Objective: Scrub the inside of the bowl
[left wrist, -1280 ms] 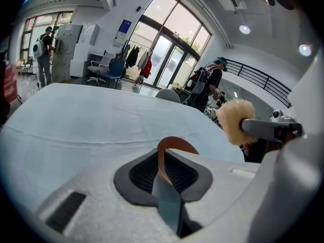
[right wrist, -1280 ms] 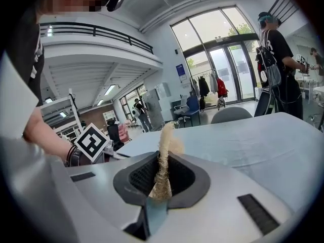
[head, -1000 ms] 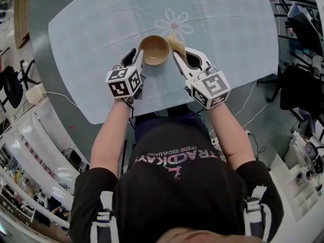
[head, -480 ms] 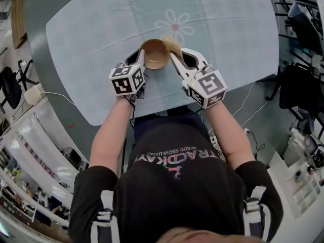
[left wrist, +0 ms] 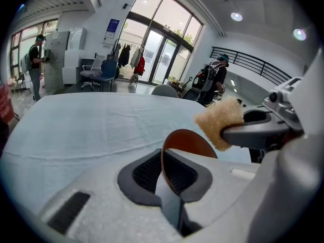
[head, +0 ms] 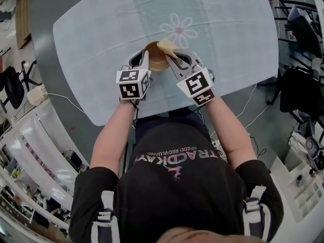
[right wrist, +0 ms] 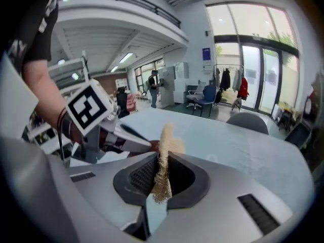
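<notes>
A brown bowl (head: 155,58) is held above the pale blue table, tilted, with my left gripper (head: 144,59) shut on its rim. In the left gripper view the bowl's rim (left wrist: 187,142) stands edge-on between the jaws. My right gripper (head: 170,55) is shut on a tan scrub pad (head: 166,46) that lies over the bowl's far right rim. The same pad (right wrist: 163,161) shows pinched between the jaws in the right gripper view, and the pad (left wrist: 219,121) hangs just right of the bowl in the left gripper view.
The table (head: 101,34) carries a pale cloth with a flower print (head: 180,28) just beyond the bowl. Its near edge runs close to the person's body. Chairs and cables (head: 298,80) crowd the floor at right; shelving lies at the lower left.
Both grippers have drawn closer together and moved slightly away from the body. The pad has swung from the bowl's right side up over its far rim.
</notes>
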`<act>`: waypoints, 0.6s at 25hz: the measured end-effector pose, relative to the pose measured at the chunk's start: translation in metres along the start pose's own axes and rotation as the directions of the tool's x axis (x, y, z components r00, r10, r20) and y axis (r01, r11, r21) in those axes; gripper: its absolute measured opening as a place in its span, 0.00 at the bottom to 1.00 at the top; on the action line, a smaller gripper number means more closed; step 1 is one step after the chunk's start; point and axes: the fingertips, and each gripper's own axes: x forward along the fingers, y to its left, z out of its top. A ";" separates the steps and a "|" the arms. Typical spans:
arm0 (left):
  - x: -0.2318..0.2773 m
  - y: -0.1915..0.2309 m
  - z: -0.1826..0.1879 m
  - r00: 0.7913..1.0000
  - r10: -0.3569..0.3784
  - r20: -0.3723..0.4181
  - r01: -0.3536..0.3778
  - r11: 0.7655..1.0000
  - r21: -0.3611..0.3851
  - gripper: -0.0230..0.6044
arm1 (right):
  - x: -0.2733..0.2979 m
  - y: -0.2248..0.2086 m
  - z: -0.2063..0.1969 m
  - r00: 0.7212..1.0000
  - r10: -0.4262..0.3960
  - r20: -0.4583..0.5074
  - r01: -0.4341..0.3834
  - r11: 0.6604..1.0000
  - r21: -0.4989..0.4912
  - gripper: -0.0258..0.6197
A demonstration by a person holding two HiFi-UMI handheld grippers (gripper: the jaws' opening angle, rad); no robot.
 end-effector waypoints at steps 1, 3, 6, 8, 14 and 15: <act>-0.003 -0.002 0.003 1.000 0.001 0.005 -0.001 1.000 0.022 0.08 | 0.003 0.004 0.000 0.999 -0.013 -0.037 0.010 0.996 -0.092 0.09; -0.009 -0.006 0.008 1.000 -0.001 0.011 0.000 0.998 0.064 0.08 | 0.008 0.012 -0.001 0.994 -0.049 -0.096 0.021 0.962 -0.274 0.09; -0.019 -0.013 0.012 1.000 -0.007 0.015 0.005 0.993 0.117 0.08 | 0.013 0.022 -0.002 0.982 -0.113 -0.151 0.024 0.871 -0.491 0.09; -0.028 -0.016 0.014 1.000 -0.008 0.020 0.005 0.990 0.143 0.08 | 0.014 0.027 -0.002 0.973 -0.152 -0.176 0.019 0.804 -0.595 0.09; -0.053 -0.021 0.023 0.999 -0.014 0.036 0.003 0.962 0.273 0.09 | 0.015 0.040 -0.003 0.944 -0.245 -0.219 -0.007 0.653 -0.757 0.09; -0.057 -0.024 0.025 0.999 -0.016 0.043 0.002 0.953 0.303 0.09 | 0.015 0.041 -0.005 0.937 -0.260 -0.232 -0.011 0.643 -0.766 0.09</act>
